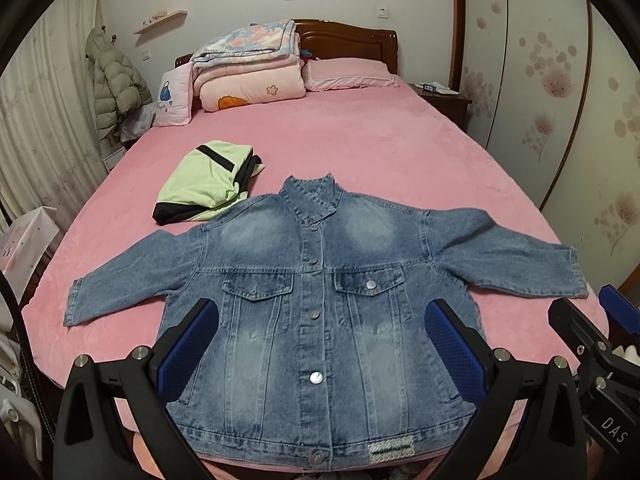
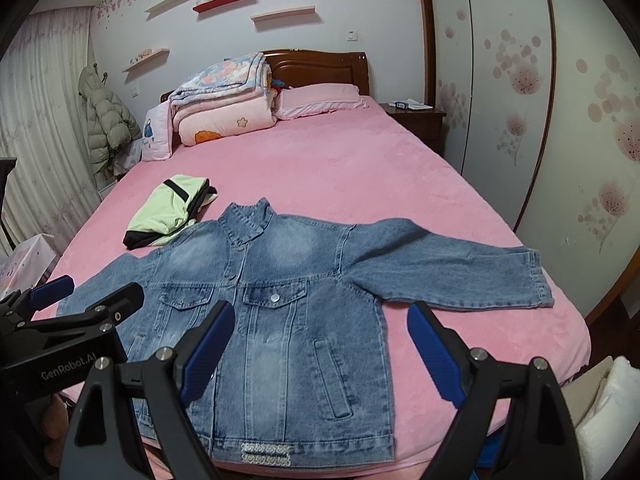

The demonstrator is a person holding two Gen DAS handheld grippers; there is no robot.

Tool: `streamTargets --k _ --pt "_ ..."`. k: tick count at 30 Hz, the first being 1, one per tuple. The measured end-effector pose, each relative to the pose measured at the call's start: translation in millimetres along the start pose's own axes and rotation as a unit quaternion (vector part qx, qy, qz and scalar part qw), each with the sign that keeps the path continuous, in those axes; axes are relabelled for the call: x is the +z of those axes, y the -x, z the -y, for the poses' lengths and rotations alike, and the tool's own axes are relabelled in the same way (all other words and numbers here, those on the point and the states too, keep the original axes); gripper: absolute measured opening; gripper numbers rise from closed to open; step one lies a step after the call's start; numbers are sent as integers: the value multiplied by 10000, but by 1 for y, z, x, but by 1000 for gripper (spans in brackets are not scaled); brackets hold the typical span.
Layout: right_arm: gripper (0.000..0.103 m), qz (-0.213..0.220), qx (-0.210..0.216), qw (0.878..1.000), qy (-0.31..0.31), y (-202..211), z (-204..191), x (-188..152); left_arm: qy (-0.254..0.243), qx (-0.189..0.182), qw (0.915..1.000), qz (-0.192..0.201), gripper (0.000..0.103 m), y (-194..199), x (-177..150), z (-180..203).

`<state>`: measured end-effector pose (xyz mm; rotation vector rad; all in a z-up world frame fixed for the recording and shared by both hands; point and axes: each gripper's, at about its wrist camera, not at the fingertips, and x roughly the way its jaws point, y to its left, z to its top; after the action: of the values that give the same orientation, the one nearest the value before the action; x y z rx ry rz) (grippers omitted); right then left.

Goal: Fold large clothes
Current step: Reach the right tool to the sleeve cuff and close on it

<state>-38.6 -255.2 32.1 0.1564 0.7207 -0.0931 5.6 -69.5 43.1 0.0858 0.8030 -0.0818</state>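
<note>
One denim jacket (image 1: 316, 320) lay flat, buttoned, both sleeves spread, its hem at the pink bed's (image 1: 380, 140) near edge, one folded green garment (image 1: 204, 182) touching its shoulder, while your left claw (image 1: 320, 356) and right claw (image 2: 320, 354) hovered spread wide, empty.

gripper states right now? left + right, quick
Left gripper: open, holding nothing, above the denim jacket.
Right gripper: open, holding nothing, above the same jacket.

Even indoor light, soft faint shadows, sharp focus, strong fisheye bending, dark vignette at the corners
</note>
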Motion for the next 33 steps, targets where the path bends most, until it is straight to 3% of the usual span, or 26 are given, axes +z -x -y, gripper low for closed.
streamTargets --k 15,18,26,33 --pt "89 520 -196 9984 -96 5 35 39 -176 -156 9994 266 102 -11 46 37" --pt "89 587 -292 9977 -184 2 48 46 -272 -375 9983 344 102 -15 61 55" --pt "89 705 -817 9928 -528 -13 106 61 -558 -661 9952 455 102 -44 86 113" --pt "89 424 -1434 9837 -998 -51 175 52 -624 -932 9936 136 102 -106 90 172"
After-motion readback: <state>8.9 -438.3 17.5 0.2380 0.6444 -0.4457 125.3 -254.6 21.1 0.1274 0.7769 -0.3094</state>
